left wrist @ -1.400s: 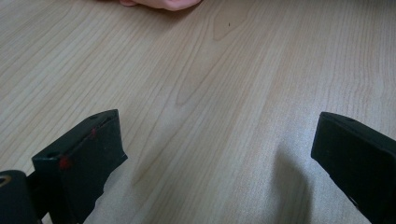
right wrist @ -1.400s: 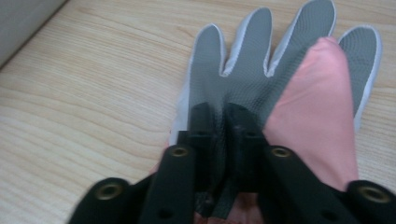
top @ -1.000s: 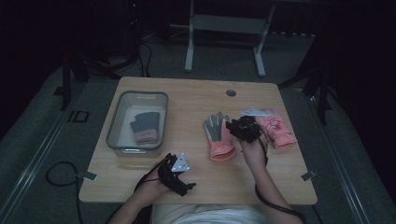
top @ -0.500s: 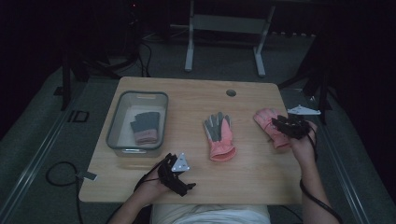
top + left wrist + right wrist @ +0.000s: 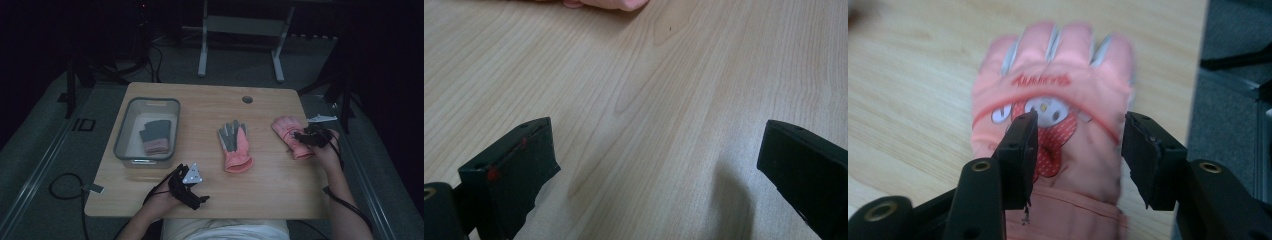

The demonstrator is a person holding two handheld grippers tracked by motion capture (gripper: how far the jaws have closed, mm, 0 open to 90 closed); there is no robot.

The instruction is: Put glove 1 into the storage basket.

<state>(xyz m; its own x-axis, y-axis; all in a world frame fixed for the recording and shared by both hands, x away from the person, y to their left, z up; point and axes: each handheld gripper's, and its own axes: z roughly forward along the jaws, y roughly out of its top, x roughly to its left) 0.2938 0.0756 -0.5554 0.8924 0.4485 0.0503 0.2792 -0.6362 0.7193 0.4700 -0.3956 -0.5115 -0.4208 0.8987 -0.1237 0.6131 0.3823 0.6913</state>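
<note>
Dim room, grey carpet floor (image 5: 50, 150), wooden table (image 5: 270, 180), white metal stand (image 5: 240, 30) behind

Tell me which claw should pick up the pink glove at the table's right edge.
Right. The right claw is open and poised over the pink glove, jaws either side of its printed back. The left claw sits open over bare table near the front edge, far from that glove.

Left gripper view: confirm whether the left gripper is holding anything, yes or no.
No: the left gripper is open, with only bare wooden table between its jaws.
</note>
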